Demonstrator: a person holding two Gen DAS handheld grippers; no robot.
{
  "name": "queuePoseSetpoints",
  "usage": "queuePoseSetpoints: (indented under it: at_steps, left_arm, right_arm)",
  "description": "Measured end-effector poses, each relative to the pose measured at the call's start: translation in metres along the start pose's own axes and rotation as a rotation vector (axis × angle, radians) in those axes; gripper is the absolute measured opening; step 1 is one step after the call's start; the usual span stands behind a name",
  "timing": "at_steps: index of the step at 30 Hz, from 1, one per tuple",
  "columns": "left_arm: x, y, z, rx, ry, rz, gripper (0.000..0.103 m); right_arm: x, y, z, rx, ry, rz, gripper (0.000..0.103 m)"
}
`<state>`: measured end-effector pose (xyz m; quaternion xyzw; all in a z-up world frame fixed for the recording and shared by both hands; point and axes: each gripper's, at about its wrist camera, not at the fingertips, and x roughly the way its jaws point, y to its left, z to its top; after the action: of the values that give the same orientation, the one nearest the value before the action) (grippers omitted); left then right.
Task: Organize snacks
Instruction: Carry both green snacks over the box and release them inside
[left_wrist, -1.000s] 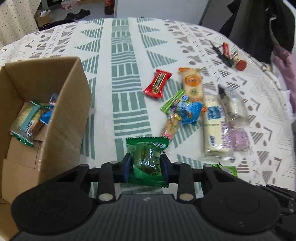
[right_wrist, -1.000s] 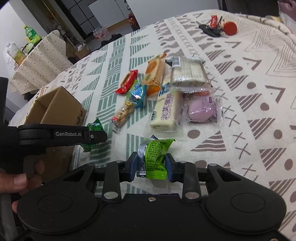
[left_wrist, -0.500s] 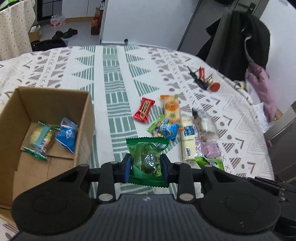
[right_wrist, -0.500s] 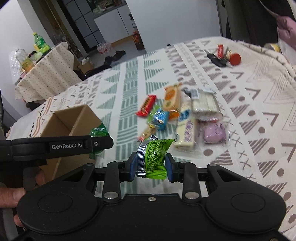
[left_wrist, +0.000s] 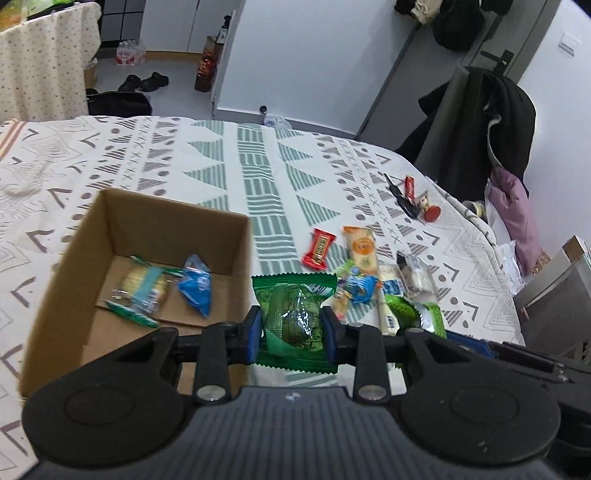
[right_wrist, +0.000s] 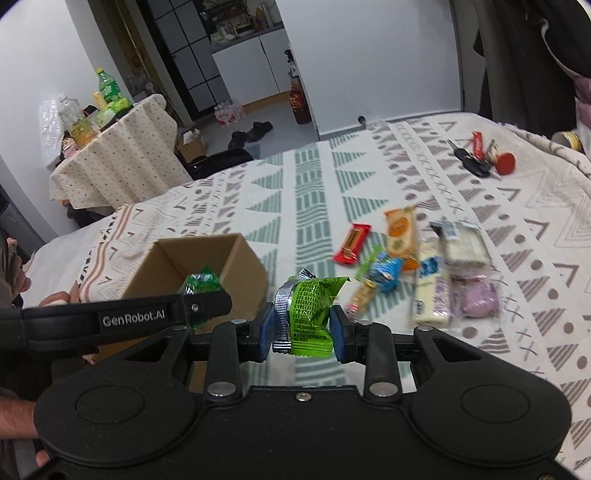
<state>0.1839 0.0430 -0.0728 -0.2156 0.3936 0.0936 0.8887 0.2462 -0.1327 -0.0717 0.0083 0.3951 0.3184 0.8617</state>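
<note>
Left wrist view: left gripper (left_wrist: 291, 328) clamped on dark green snack packet (left_wrist: 293, 317), held in air beside right wall of cardboard box (left_wrist: 92, 236). Two packets seen on box floor. Loose snack pile (left_wrist: 365, 273) spread on patterned tablecloth (left_wrist: 255, 166).

Right wrist view: right gripper (right_wrist: 302, 325) clenched on lime green snack packet (right_wrist: 308, 314), held above tablecloth, just right of box. Left gripper seen alongside with its dark green packet over box opening.

Box (left_wrist: 236, 254): brown corrugated cardboard, matt, raw-cut edges.
Dark green packet (left_wrist: 293, 314): glossy crinkled plastic film, catching highlights.
Lime packet (right_wrist: 310, 312): shiny foil-like plastic wrapper, silver crimped end.
Left claw (left_wrist: 291, 328): matt black plastic body, blue pads (left_wrist: 253, 330), bright metal pins.
Right claw (right_wrist: 301, 330): matt black plastic, finely textured.
Surface (left_wrist: 258, 173): covered in soft woven printed cloth, matt.
</note>
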Motion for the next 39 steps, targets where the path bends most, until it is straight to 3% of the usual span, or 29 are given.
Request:
queuePoseSetpoints:
  at_steps: [10,26,31,37,39]
  left_arm:
    - [-0.018,0.044,0.003,-0.043,-0.018,0.032,0.032]
    - [-0.011,0.095,0.009,-0.126,-0.015,0.071,0.033]
    - [-0.011,0.097,0.008,-0.135,-0.014,0.081,0.041]
    - [-0.016,0.096,0.008,-0.134,-0.027,0.098,0.065]
    - [-0.017,0.094,0.008,-0.128,-0.033,0.107,0.074]
  right_arm:
    - [0.009,0.04,0.008,-0.029,-0.015,0.043,0.031]
    - [0.039,0.085,0.018,-0.074,0.013,0.116,0.031]
    - [0.049,0.088,0.018,-0.079,0.033,0.124,0.031]
    - [0.051,0.085,0.021,-0.072,0.035,0.133,0.034]
    - [0.049,0.079,0.021,-0.057,0.029,0.126,0.041]
